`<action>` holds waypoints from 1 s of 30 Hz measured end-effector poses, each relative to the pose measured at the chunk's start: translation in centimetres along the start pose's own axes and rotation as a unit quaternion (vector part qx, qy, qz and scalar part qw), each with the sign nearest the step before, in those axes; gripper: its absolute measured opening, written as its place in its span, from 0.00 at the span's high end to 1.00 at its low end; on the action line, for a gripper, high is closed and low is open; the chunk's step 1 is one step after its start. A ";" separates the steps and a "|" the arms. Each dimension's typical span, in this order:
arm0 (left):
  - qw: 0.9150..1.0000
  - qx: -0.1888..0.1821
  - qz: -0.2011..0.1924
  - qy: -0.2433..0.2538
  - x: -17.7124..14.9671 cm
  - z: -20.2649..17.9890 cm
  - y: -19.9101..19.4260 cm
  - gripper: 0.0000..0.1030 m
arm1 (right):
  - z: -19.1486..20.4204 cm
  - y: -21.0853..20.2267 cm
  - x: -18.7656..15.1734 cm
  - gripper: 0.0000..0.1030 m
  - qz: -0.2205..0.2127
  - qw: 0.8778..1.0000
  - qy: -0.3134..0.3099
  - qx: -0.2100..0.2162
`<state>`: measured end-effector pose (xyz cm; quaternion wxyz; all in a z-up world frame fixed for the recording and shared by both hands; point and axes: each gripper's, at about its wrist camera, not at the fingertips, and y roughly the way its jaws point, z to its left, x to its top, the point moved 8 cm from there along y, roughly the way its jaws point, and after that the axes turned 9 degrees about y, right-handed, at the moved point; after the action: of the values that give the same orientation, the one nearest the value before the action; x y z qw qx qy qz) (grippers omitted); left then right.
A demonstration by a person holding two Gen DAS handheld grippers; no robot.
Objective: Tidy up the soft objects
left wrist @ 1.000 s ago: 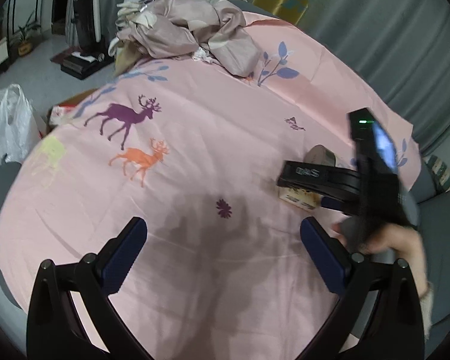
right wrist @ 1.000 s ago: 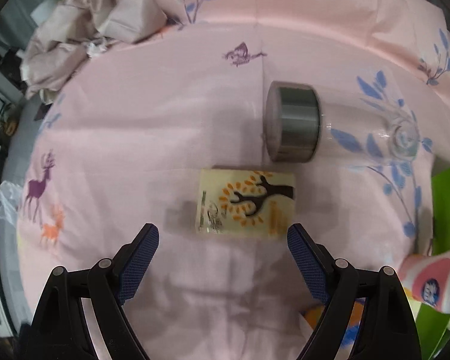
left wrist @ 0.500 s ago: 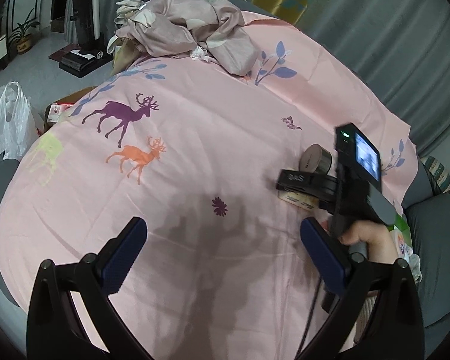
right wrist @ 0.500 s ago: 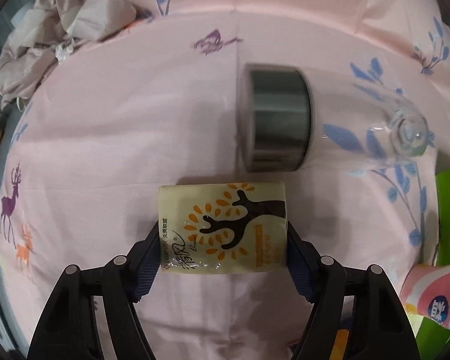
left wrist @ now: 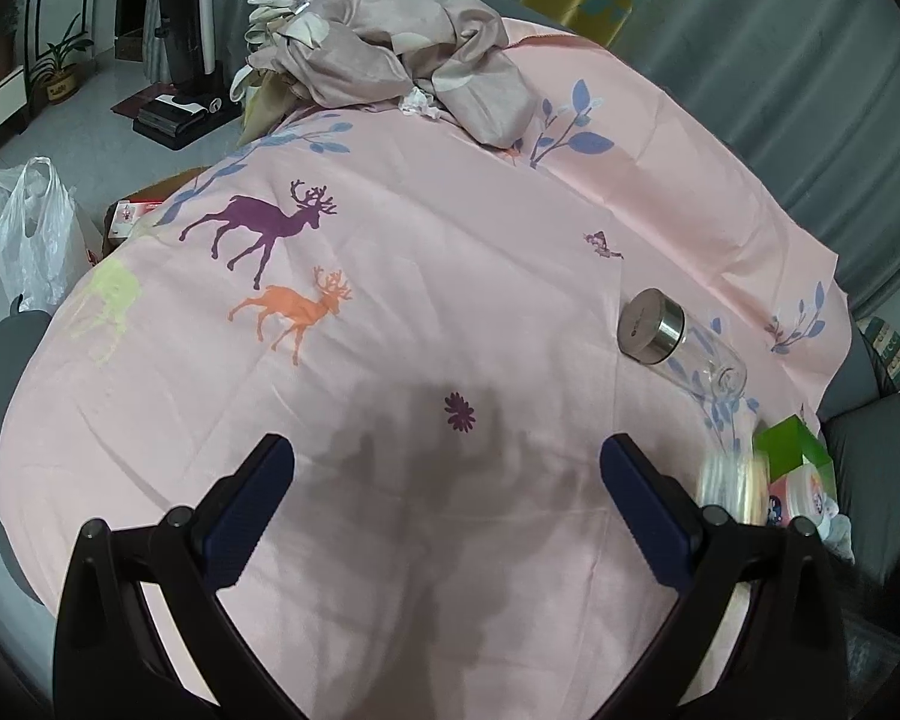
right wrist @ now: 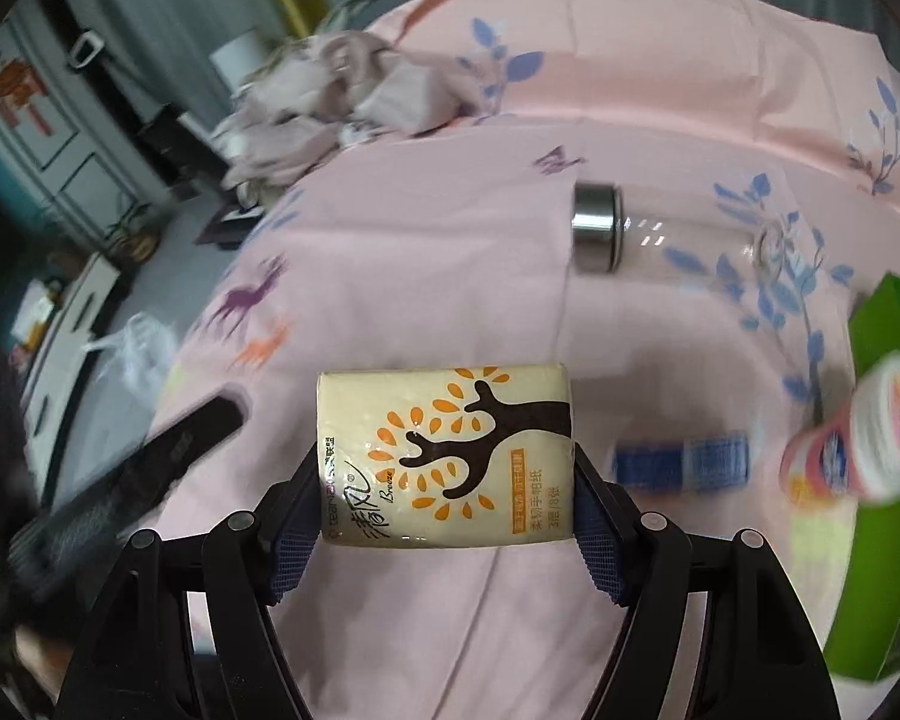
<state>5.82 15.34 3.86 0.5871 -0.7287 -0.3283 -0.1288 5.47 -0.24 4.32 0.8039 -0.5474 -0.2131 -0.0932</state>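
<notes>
Clamping a cream tissue pack point(right wrist: 444, 456) by its 2 short ends, the right gripper point(right wrist: 444, 498) has it lifted clear of the pink deer-print sheet point(right wrist: 450, 210), printed brown tree and orange leaves facing the camera. Both blue pads point(right wrist: 294, 540) are pressed flat against the pack, jaws roughly medium-wide around it.

Past the pack and a bit to the right, a clear bottle with a steel cap point(right wrist: 597, 225) lies on its side on the sheet. Further right of the gripper sits a green box point(right wrist: 882, 480) with a pink and white roll-shaped thing point(right wrist: 858, 438) blurred in front of it, plus a blue checked item point(right wrist: 681, 459) near the pack's right end. Way off ahead-left is a crumpled pile of mauve fabric point(right wrist: 330, 102).

The left gripper point(left wrist: 447, 486) hangs over bare sheet with its jaws spread wide and nothing between them. From there the bottle point(left wrist: 678, 342) is ahead-right, the fabric pile point(left wrist: 390, 54) far ahead, and a white plastic bag point(left wrist: 30, 234) sits on the floor off to the left.
</notes>
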 end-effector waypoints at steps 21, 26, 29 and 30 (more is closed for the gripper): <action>0.995 -0.037 0.080 0.052 -4.4 -5.1 3.4 0.02 | -10.8 3.2 -5.1 0.23 0.061 0.989 0.128 -0.052; 0.993 -0.058 0.076 0.067 -4.9 -6.8 3.2 0.02 | -11.9 0.8 -4.0 0.17 0.024 0.989 0.140 -0.034; 0.989 -0.091 0.083 0.078 -5.6 -8.4 3.1 0.02 | -12.7 -0.8 -3.4 0.17 0.002 0.988 0.155 -0.012; 0.987 -0.109 0.089 0.083 -6.0 -9.3 3.0 0.02 | -12.9 -1.2 -3.2 0.17 -0.007 0.987 0.160 -0.007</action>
<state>5.01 4.37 0.65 0.5387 -0.8013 -0.1964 -0.1709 5.25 -12.79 -0.08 0.8233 -0.5292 -0.0850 -0.1871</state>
